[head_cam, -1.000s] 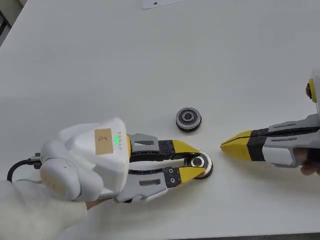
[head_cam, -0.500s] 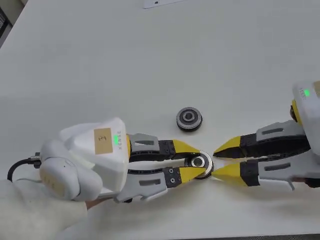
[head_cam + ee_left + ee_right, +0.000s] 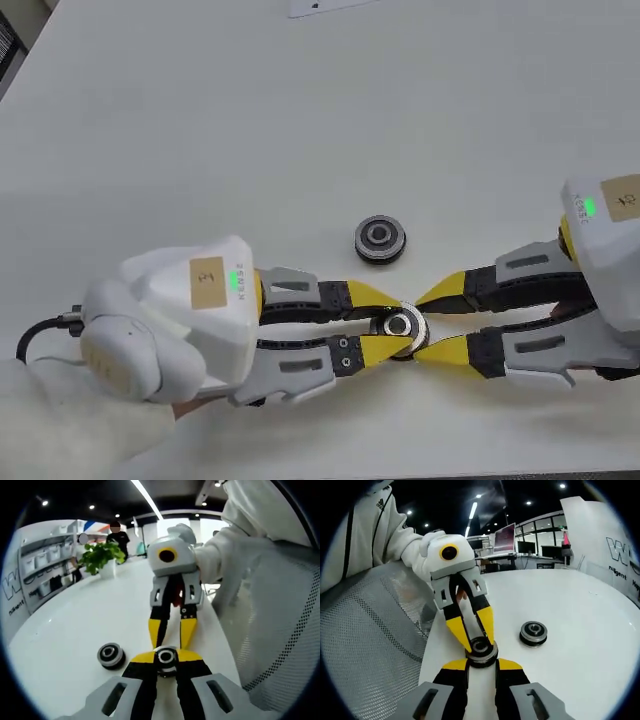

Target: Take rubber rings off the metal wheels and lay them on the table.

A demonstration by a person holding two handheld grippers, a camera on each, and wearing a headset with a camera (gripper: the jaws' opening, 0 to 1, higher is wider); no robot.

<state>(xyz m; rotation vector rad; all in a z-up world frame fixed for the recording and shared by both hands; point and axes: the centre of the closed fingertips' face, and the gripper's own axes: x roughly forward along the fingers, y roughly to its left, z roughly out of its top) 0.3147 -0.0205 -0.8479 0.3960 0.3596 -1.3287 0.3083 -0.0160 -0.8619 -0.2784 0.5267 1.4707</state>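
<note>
The right gripper [image 3: 427,326] has slid in, jaws apart around the small round metal wheel with its black rubber ring [image 3: 400,325], which the left gripper [image 3: 386,322] holds clamped, so pulling looks next.

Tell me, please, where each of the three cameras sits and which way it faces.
Head view: on the headset, looking down at the table; the left gripper, right gripper and a white sleeve show.
Left gripper view: on the left gripper, looking along its jaws at the gripped wheel and the right gripper opposite, a white sleeve behind it.
Right gripper view: on the right gripper, facing the opposite way at the left gripper, a white sleeve behind it.
Shared: all three show the gripped wheel and the spare wheel.
</note>
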